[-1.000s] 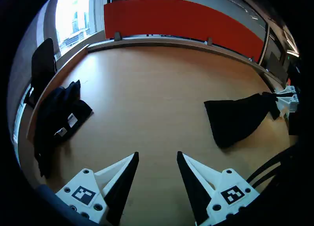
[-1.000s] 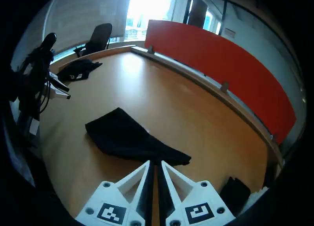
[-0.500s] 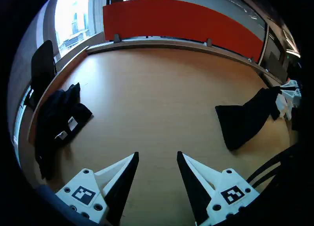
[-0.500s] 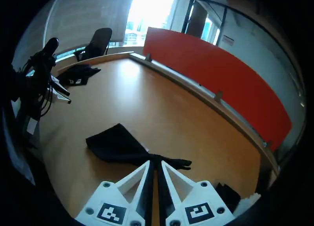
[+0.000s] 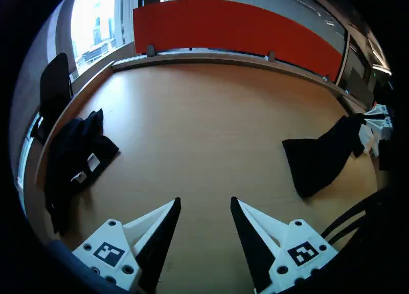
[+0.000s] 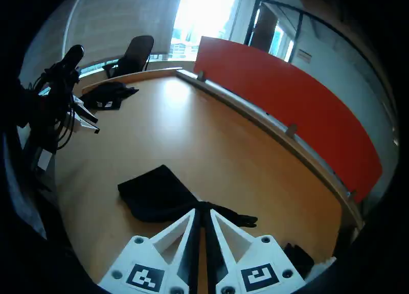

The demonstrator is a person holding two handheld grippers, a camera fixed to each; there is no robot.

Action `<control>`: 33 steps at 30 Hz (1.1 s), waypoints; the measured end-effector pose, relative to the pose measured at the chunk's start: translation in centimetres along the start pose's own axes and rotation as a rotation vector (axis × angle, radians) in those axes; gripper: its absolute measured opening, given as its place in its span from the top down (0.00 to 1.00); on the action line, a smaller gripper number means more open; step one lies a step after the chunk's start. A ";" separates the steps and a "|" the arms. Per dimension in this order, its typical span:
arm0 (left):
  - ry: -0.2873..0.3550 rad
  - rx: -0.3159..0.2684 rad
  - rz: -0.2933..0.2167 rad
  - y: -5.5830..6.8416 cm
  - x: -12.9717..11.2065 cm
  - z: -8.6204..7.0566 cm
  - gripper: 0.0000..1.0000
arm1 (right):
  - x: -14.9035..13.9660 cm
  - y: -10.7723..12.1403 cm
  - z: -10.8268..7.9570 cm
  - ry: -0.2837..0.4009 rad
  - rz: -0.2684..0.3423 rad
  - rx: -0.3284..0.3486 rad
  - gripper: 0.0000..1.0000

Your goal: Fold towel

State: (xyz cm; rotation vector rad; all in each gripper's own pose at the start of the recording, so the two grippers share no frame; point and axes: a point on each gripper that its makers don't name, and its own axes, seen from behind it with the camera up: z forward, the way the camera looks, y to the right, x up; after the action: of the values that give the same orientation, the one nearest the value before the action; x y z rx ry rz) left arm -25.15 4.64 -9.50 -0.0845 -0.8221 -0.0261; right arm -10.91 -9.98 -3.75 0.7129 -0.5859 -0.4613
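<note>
Black towel (image 6: 153, 197) noted on wooden table (image 5: 204, 115), one end pinched between closed fingers of right gripper (image 6: 203, 216) and raised. Left gripper (image 5: 204, 202) held wide, empty. Cloth judged light, limp, easily dragged; a free corner is best taken next

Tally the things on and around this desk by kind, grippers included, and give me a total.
black towel: 1
pile of dark cloth: 1
grippers: 2 (left gripper, right gripper)
office chair: 1
orange divider: 1
Total: 6
</note>
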 end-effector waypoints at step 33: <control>0.014 0.020 -0.023 -1.6 0.0 -1.1 0.29 | 1.3 -10.6 6.7 -0.019 -0.067 0.239 0.95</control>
State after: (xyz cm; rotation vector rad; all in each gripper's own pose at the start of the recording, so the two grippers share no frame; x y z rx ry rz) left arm -24.45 2.98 -10.16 -0.0557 -0.8088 -0.0402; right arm -16.29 -20.97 -6.77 0.9590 -0.6424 -0.4652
